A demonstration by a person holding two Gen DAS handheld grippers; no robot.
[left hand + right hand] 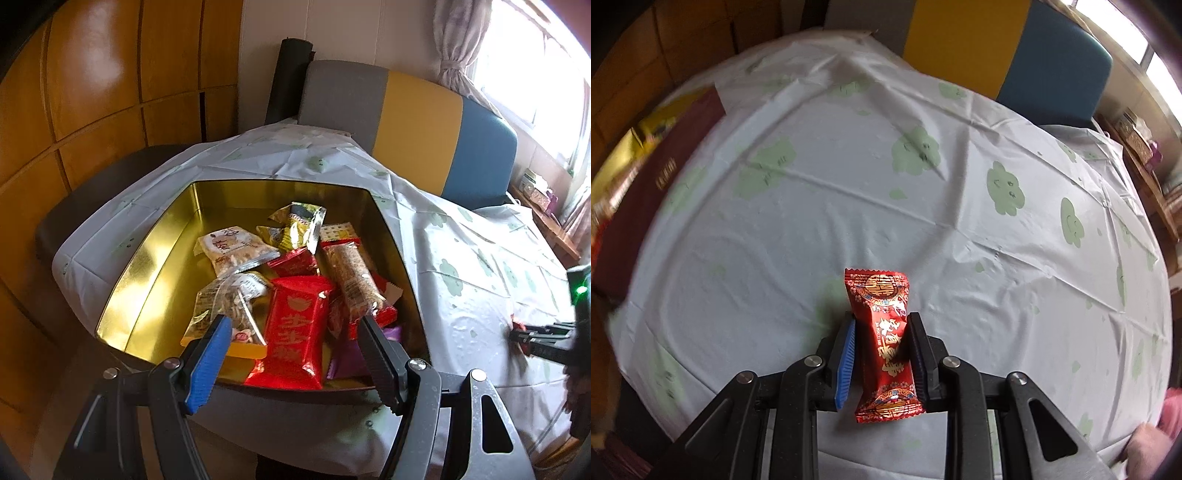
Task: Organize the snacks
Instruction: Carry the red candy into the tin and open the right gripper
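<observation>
A gold-lined tin box (155, 258) sits on the table's left part and holds several snack packets, among them a large red packet (295, 325), a clear bag of nuts (225, 302) and a yellow-green packet (295, 229). My left gripper (295, 325) is open and empty, hovering over the box's near edge. My right gripper (881, 321) is shut on a red candy packet with gold print (884, 339), held above the tablecloth. The right gripper also shows at the right edge of the left wrist view (517, 334). The box's dark red outer wall (646, 184) is at the left of the right wrist view.
A white tablecloth with green flower prints (923, 203) covers the table. Behind it stands a grey, yellow and blue sofa back (417, 122). Wooden wall panels (92, 92) are at the left, and a window with curtains (535, 55) and a cluttered shelf (535, 188) at the right.
</observation>
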